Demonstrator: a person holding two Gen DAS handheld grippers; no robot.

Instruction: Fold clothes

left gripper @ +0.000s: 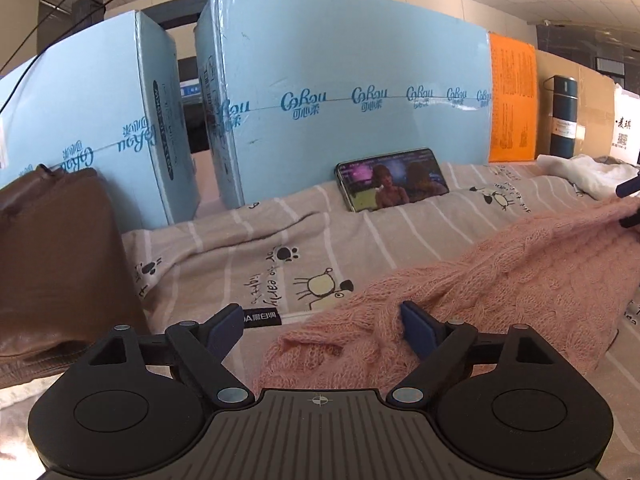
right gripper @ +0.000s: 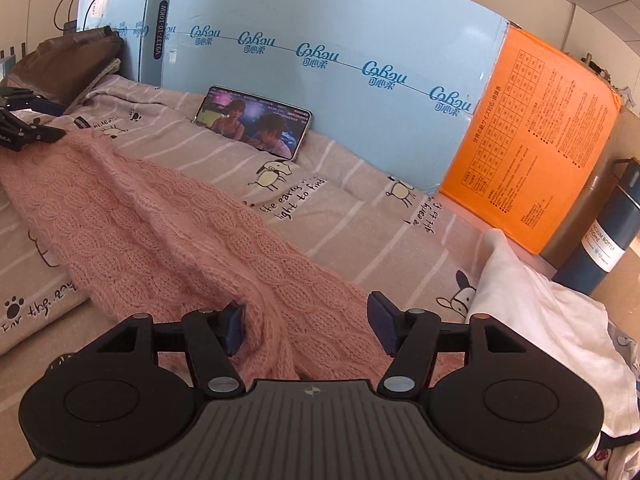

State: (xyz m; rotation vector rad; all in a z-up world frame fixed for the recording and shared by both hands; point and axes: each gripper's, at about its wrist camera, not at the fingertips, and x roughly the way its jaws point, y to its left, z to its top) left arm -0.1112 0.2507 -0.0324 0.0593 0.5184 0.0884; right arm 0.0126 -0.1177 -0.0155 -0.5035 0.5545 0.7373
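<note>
A pink cable-knit sweater [left gripper: 500, 268] lies stretched across the striped cartoon bedsheet [left gripper: 248, 252]; it also shows in the right wrist view [right gripper: 168, 216]. My left gripper [left gripper: 320, 328] is open over one end of it, with knit lying between the fingers. My right gripper [right gripper: 308, 328] is open over the other end, a raised fold of knit between its fingers. The left gripper shows at the left edge of the right wrist view [right gripper: 28, 120].
A phone [left gripper: 394, 184] playing video leans against light blue cartons [left gripper: 340, 80]. A brown leather garment [left gripper: 56, 256] lies at left. An orange carton [right gripper: 536, 136], a dark blue bottle [right gripper: 600, 248] and white cloth [right gripper: 540, 320] are at right.
</note>
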